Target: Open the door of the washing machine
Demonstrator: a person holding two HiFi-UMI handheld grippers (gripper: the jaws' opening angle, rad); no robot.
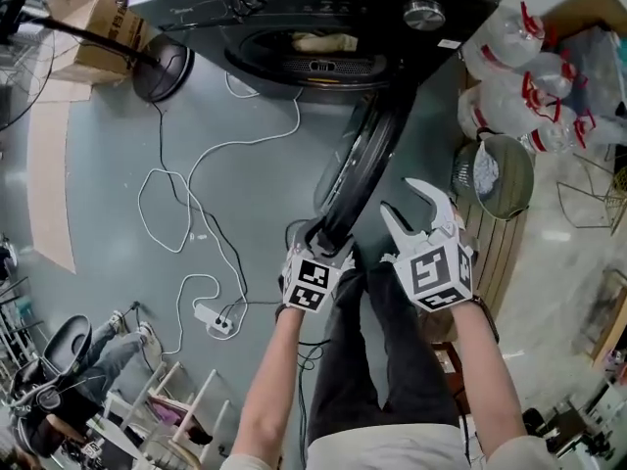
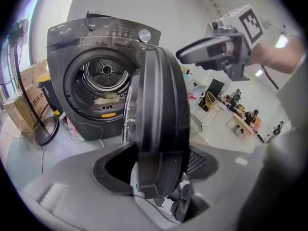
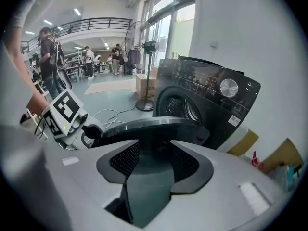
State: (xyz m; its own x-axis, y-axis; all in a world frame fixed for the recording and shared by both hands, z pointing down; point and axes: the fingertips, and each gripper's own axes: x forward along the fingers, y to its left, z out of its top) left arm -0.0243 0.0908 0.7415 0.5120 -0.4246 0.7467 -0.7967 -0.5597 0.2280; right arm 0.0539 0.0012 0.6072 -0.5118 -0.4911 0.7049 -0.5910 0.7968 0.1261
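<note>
The dark grey washing machine (image 1: 294, 8) stands at the top of the head view, with a pale cloth (image 1: 323, 42) lying in its drum. Its round door (image 1: 362, 164) is swung out wide toward me. My left gripper (image 1: 318, 238) is shut on the door's outer rim, and in the left gripper view the rim (image 2: 159, 105) fills the gap between the jaws. My right gripper (image 1: 411, 209) hangs just right of the door with its fingers spread and nothing between them. In the right gripper view the door (image 3: 154, 126) lies edge-on ahead, and the left gripper's marker cube (image 3: 65, 107) is at its left.
A white cable and power strip (image 1: 217, 321) trail over the floor on the left. A fan's round base (image 1: 162, 67) and cardboard boxes (image 1: 98, 27) sit by the machine. A wire bin (image 1: 495, 169) and large plastic bottles (image 1: 519, 76) stand on the right. My legs (image 1: 377, 360) are below the grippers.
</note>
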